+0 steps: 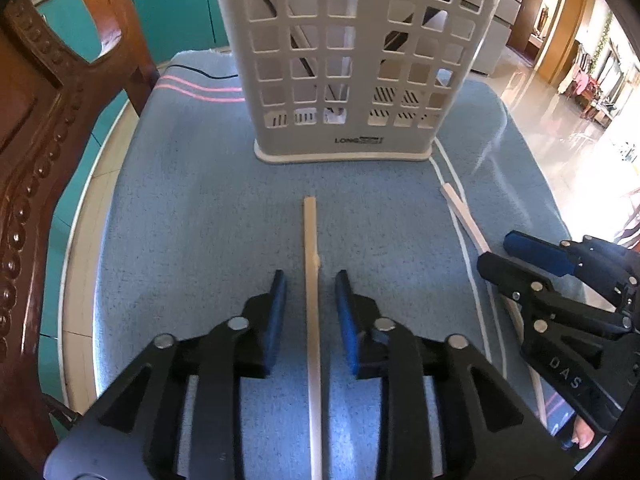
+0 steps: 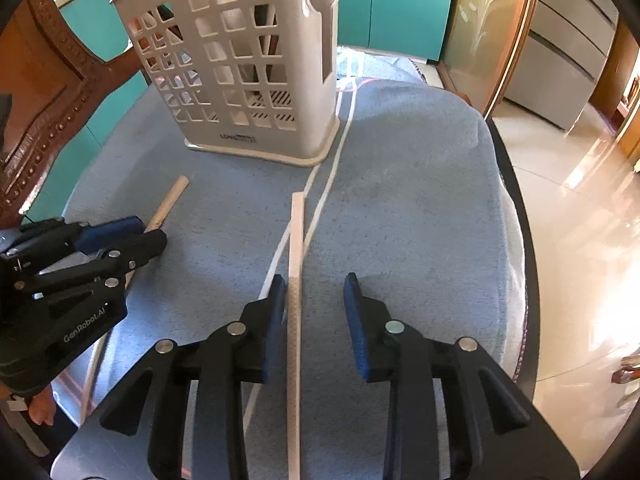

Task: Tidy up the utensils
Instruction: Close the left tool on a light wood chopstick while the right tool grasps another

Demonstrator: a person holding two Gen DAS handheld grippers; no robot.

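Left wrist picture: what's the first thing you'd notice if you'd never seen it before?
The tall white utensil holder full of square holes stands upright at the far side of the blue cloth. In front of it, a pale chopstick lies on the cloth, running straight between the open jaws of the left gripper. The right gripper reaches in from the right over another chopstick.

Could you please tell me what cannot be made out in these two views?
- Holder top: cut off by the left wrist view's upper edge.
- Holder contents: only dark slivers show through the grid, both views.
- Right chopstick near end: runs off the right wrist view's bottom edge.
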